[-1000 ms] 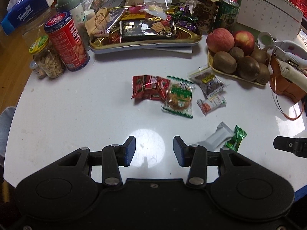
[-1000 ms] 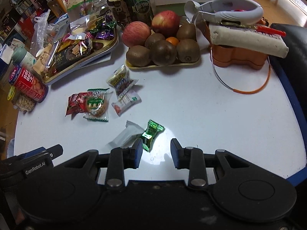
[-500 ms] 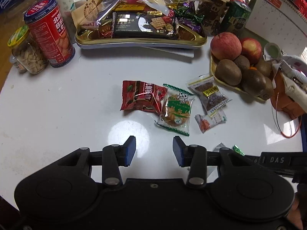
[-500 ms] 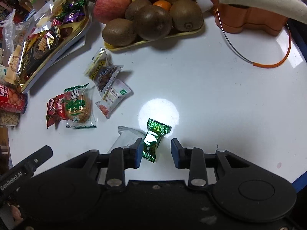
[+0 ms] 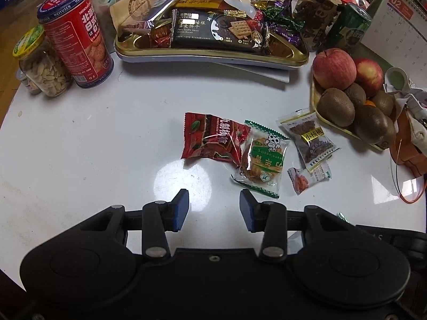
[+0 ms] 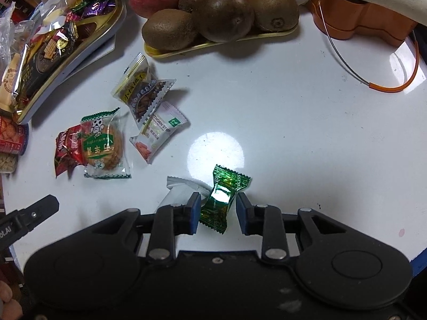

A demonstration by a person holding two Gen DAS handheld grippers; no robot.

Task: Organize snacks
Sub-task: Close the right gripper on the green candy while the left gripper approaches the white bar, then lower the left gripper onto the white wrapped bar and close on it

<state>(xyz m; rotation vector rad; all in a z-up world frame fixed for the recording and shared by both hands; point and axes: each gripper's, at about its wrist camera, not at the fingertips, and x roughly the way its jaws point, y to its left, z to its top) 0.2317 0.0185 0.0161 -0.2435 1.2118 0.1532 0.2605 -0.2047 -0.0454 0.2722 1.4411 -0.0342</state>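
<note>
The white table bore, at its far edge, a gold snack tray heaped with wrapped sweets and a dark cracker pack; this tray served as the landmark. Nearer than the tray lay a loose cluster: a red snack packet, a green-edged biscuit packet, a walnut packet and a small hawthorn-strip packet. Nearest of all from the tray, and to its right in the right wrist view, lay the green foil candy, with a white wrapper just beside it. The candy's long axis ran roughly along the fingers, tilted a little, one twisted end pointing away toward the fruit tray. The right gripper straddled the candy, its jaws closing but the pads seemingly not yet pressing. The left gripper hung part open over bare table, holding nothing. Judged step: grasping the candy; the next move would call for a pinch across its narrow middle, then a lift toward the snack tray.
</note>
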